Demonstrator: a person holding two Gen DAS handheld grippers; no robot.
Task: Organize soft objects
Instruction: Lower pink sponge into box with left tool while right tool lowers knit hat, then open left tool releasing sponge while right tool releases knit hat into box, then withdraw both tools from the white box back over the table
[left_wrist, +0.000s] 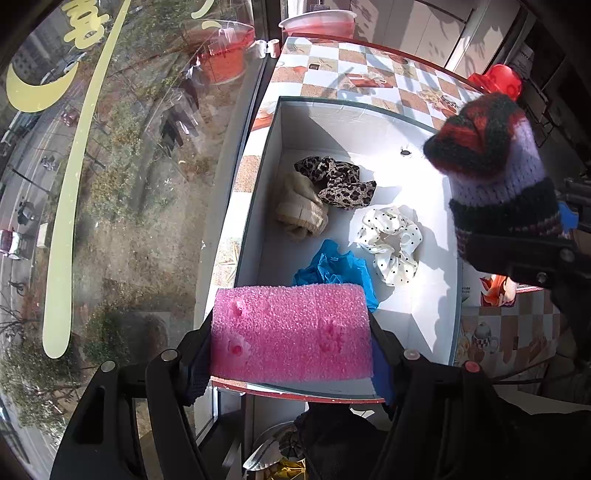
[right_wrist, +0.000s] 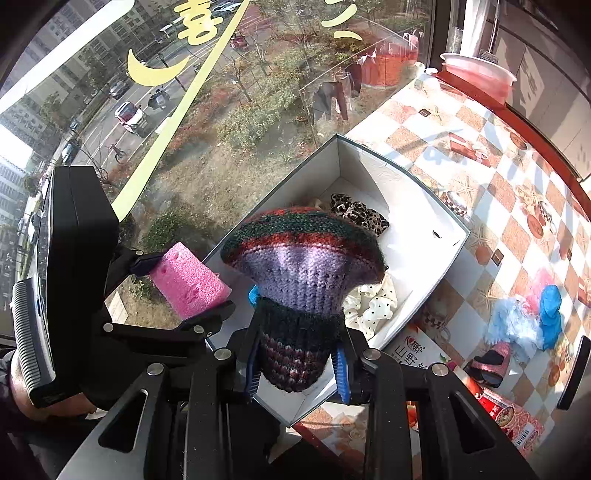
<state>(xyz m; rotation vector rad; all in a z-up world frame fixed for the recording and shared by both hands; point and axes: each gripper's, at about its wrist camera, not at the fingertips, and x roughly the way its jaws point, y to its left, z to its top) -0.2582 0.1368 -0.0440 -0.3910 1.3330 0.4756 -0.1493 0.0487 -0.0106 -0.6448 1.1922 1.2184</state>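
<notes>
My left gripper (left_wrist: 291, 365) is shut on a pink sponge (left_wrist: 291, 332), held over the near end of a white open box (left_wrist: 369, 125). In the right wrist view the same sponge (right_wrist: 188, 280) shows at the left, above the box's (right_wrist: 424, 218) near corner. My right gripper (right_wrist: 297, 365) is shut on a striped knitted hat (right_wrist: 303, 266), purple, red and dark green, above the box; the hat (left_wrist: 495, 162) hangs at the right in the left view. Inside the box lie a leopard scrunchie (left_wrist: 340, 182), a beige knit (left_wrist: 301, 210), a white dotted scrunchie (left_wrist: 391, 240) and a blue crumpled piece (left_wrist: 332, 267).
The box stands on a checkered tabletop (right_wrist: 498, 192) against a large window (left_wrist: 110, 184). More soft items, light blue fluff (right_wrist: 511, 321) and a blue piece (right_wrist: 550, 310), lie on the table to the right. A pink basin (right_wrist: 476, 72) sits at the far end, printed packets (right_wrist: 509, 417) near the front.
</notes>
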